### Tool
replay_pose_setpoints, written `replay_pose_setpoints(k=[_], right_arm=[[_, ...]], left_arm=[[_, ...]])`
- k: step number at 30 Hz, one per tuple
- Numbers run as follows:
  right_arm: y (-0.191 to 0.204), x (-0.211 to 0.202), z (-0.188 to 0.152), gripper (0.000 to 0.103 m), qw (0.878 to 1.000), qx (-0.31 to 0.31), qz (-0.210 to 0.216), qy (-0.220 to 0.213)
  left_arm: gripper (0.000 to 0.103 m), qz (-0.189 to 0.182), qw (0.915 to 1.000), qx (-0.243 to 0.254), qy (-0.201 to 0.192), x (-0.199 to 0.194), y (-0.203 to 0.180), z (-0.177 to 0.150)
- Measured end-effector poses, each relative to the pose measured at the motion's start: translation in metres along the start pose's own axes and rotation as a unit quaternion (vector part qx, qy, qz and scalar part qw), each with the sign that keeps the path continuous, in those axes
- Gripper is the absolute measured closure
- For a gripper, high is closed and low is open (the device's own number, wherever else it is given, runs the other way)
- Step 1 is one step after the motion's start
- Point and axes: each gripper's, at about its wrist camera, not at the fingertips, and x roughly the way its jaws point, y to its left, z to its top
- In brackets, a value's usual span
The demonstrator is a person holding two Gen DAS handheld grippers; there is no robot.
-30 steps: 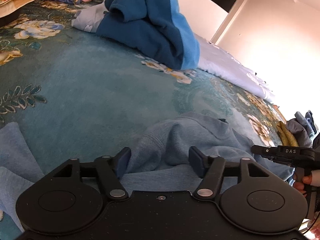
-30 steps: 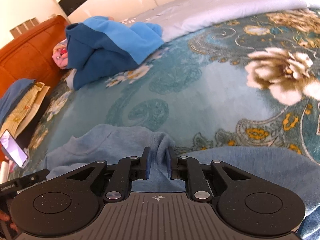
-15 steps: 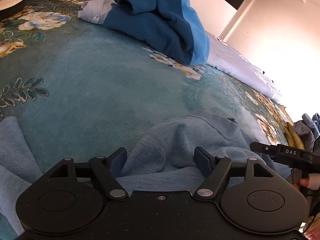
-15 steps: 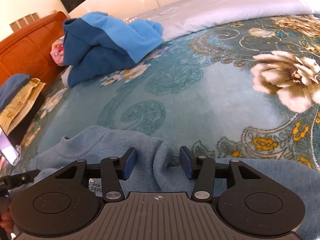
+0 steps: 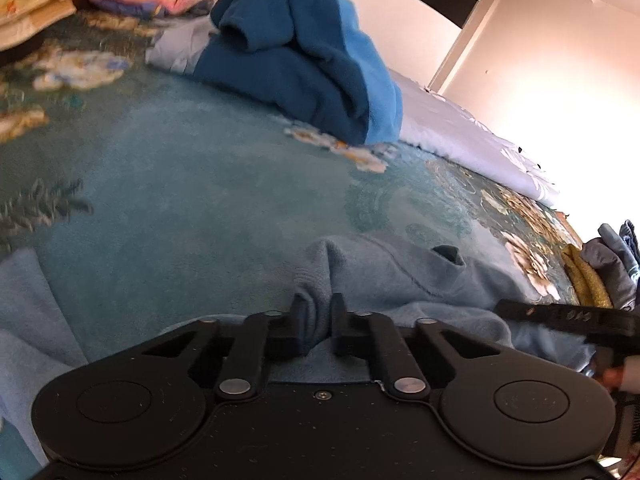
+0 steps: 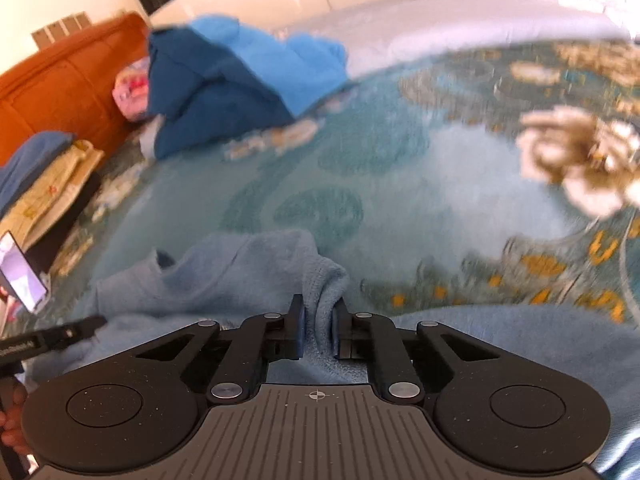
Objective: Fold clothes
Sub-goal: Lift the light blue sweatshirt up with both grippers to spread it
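Nearby, dark blue fleece heap.

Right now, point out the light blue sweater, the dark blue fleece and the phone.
light blue sweater (image 5: pixel 404 276): left wrist view, chest below the collar.
dark blue fleece (image 5: pixel 296 76): left wrist view, middle of the heap.
phone (image 6: pixel 20 274): right wrist view, lit screen.

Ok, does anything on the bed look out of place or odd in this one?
Nothing is damaged or spilled. The light blue sweater lies rumpled, bunched into a ridge where the left gripper and the right gripper are closing on it. Behind it, a dark blue garment sits in an unfolded heap on the bedspread.
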Motion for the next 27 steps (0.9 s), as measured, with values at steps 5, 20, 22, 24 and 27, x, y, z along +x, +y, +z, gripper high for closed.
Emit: replay_pose_setpoints(k=[5, 20, 22, 24, 27], right_arm=[[0.01, -0.052, 0.052, 0.094, 0.994, -0.023, -0.011, -0.104], [0.077, -0.251, 0.154, 0.094, 0.923, -0.122, -0.012, -0.364], [0.079, -0.271, 0.151, 0.093, 0.916, -0.125, -0.006, -0.38], [0.08, -0.289, 0.143, 0.093, 0.911, -0.128, -0.002, -0.391], [0.081, -0.303, 0.129, 0.093, 0.907, -0.144, -0.011, -0.397]], left_arm=[[0.099, -0.018, 0.9942, 0.071, -0.079, -0.027, -0.032, 0.063], [0.098, -0.057, 0.9179, 0.204, -0.336, -0.18, -0.143, 0.172], [0.098, -0.063, 0.9095, 0.211, -0.353, -0.199, -0.15, 0.167], [0.098, -0.07, 0.9041, 0.214, -0.364, -0.213, -0.154, 0.16], [0.098, -0.08, 0.8997, 0.219, -0.369, -0.228, -0.157, 0.146]])
